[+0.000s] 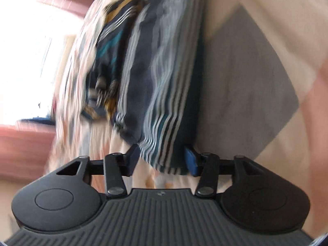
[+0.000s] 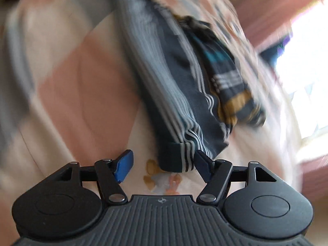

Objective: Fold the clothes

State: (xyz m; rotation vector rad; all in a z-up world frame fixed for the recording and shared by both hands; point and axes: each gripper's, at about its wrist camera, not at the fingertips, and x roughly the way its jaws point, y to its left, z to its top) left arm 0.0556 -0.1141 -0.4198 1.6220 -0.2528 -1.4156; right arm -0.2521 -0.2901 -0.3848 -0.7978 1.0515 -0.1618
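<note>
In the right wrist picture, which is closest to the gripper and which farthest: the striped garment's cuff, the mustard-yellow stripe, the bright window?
1. Striped garment's cuff: between the open fingers of the right gripper.
2. Mustard-yellow stripe: farther up, to the right.
3. Bright window: far right, beyond the bedding.

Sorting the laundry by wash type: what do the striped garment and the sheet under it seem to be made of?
The striped garment looks like soft knit fabric, matte, probably cotton or a blend: it drapes limply and its stripes ripple. The sheet looks like thin woven cloth, matte, printed in pink, grey and cream blocks, with slight creases. Blur hides any weave.
</note>
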